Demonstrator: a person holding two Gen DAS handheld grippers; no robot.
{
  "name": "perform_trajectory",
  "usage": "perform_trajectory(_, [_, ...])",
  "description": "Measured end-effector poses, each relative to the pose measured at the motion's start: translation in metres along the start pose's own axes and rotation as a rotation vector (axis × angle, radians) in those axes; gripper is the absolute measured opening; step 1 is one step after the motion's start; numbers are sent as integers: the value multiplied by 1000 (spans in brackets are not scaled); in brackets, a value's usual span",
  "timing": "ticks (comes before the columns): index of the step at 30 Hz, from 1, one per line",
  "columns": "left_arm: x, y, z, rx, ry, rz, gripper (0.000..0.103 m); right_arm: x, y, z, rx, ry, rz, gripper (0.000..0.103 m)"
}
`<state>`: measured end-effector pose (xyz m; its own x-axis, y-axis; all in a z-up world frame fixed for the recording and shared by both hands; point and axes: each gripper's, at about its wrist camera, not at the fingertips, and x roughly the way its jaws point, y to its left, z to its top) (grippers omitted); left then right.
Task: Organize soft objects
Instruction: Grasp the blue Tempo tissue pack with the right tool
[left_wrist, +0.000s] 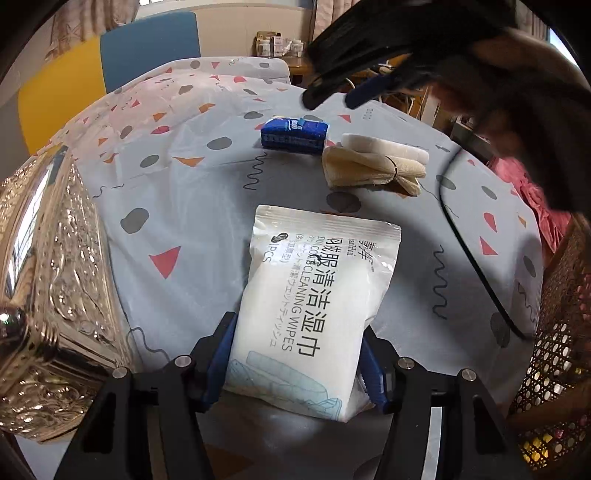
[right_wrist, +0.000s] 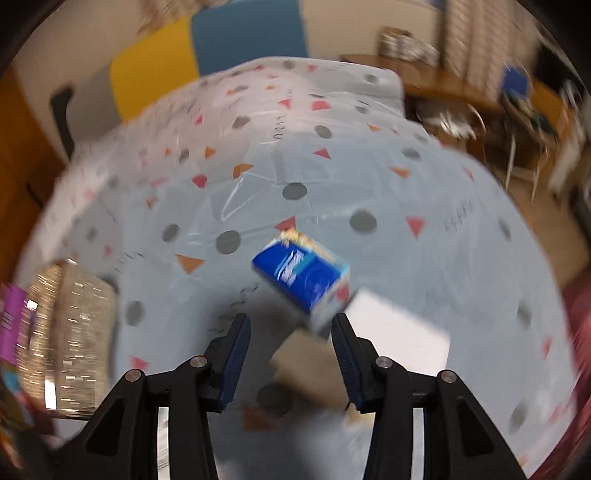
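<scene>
Left wrist | wipes pouch "CLEANING WIPES" | fingers clamp it

Left gripper jaws clamp something between them; right gripper jaws spread, holding nothing.

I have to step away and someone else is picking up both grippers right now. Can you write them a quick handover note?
Left gripper: shut on the wipes pack, held over the table.
Right gripper: open, empty, above the table near the blue tissue pack; its view is blurred.
On the table: blue tissue pack, beige cloth with a white pad beside it. A shiny embossed box sits at the left.
Done: wipes pack gripped.
Left: place it, then likely gather the other three; destination not evident.
</scene>
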<state>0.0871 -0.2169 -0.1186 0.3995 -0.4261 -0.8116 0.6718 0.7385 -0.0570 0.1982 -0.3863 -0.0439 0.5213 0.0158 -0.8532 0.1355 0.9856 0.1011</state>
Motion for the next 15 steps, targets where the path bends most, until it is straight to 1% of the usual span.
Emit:
perform_trajectory(3, [0, 0, -1, -2, -12, -4, 62, 25, 7, 19, -113, 44, -53, 64])
perform_trajectory(7, [0, 1, -4, -9, -26, -14, 62, 62, 13, 33, -221, 130, -101, 65])
perform_trajectory(9, [0, 2, -4, -13, -30, -19, 62, 75, 16, 38, -255, 155, -125, 65])
perform_trajectory(11, [0, 2, -5, -14, -35, -19, 62, 86, 17, 40, -290, 170, -150, 68])
perform_trajectory(13, [-1, 1, -5, -17, -39, -19, 62, 96, 16, 42, -295, 196, -169, 67])
perform_trajectory(15, [-2, 1, -6, -19, -40, -22, 62, 96, 14, 44, -262, 171, -144, 62])
